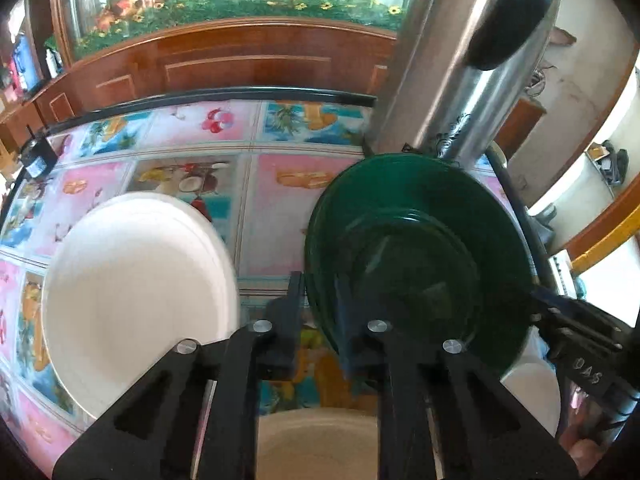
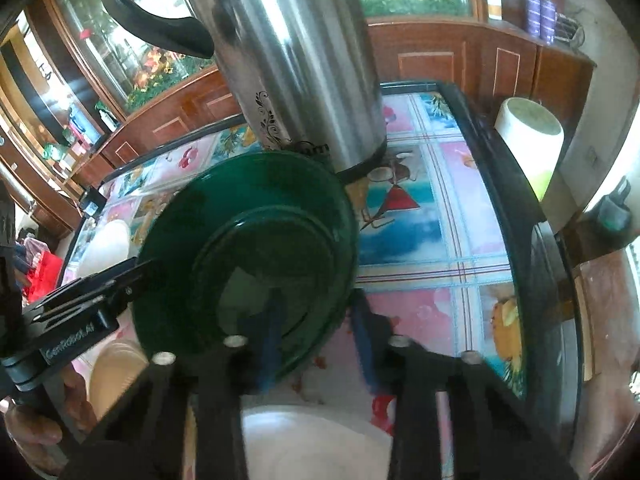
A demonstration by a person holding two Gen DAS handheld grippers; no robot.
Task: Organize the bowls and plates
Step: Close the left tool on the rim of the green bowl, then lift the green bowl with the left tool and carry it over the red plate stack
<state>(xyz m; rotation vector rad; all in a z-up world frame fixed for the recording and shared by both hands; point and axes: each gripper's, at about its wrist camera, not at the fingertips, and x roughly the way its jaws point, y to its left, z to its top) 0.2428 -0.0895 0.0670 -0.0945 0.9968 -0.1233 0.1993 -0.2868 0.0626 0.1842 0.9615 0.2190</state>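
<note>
A dark green plate (image 1: 420, 256) is held between both grippers, close in front of a steel flask. My left gripper (image 1: 320, 312) is shut on its left rim, one finger above and one seen through the glassy plate. In the right wrist view the green plate (image 2: 248, 248) fills the middle. My right gripper (image 2: 320, 320) is shut on the plate's right rim, one finger showing through it. Each gripper also appears in the other's view: the right gripper (image 1: 560, 312) and the left gripper (image 2: 132, 280), each at the plate's edge. A white plate (image 1: 136, 300) lies to the left on the table.
The tall steel flask (image 2: 296, 60) stands just behind the green plate. A beige bowl (image 1: 316, 440) and a white bowl (image 2: 316, 440) lie under the grippers. A white cup (image 2: 528, 136) stands past the table's black edge (image 2: 500, 184). A wooden cabinet (image 1: 240, 64) lines the back.
</note>
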